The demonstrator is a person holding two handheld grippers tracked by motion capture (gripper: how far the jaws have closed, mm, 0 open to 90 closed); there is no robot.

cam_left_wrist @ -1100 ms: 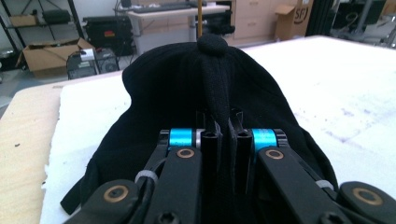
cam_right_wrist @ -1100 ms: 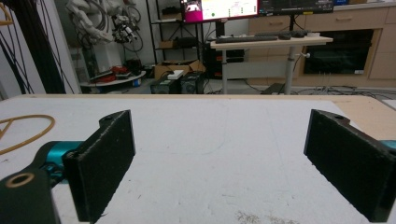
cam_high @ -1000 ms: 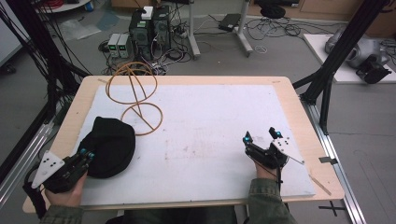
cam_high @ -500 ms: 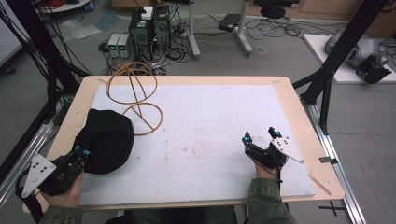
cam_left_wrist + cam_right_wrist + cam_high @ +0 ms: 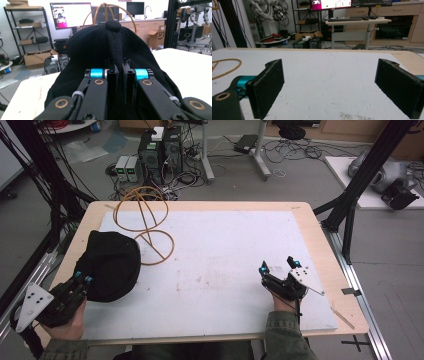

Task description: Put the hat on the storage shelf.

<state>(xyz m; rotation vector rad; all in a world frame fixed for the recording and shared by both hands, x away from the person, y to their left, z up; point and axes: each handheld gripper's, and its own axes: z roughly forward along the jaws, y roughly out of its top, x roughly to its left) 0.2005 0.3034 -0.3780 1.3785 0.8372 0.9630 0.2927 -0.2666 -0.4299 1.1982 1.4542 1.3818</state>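
a lab or robotics workshop: computer towers [image 5: 159,150] and tangled cables [image 5: 300,150] on the floor at 12 o'clock of the table [image 5: 320,235], lit monitors [image 5: 70,15], storage shelves [image 5: 27,32], cardboard boxes [image 5: 37,58], black metal framing [image 5: 365,175].

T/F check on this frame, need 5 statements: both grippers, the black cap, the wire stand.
1. The left gripper is shut on a fold of the black cap. True.
2. The right gripper holds the wire stand. False: its jaws are wide apart with nothing between them, and the stand is at the table's far left.
3. The cap hangs on the wire stand. False: it lies on the white mat, in front of the stand.
4. The right gripper sits over the mat's near right part. True.
5. The wire stand lies flat on its side. False: it stands upright on its ring base.
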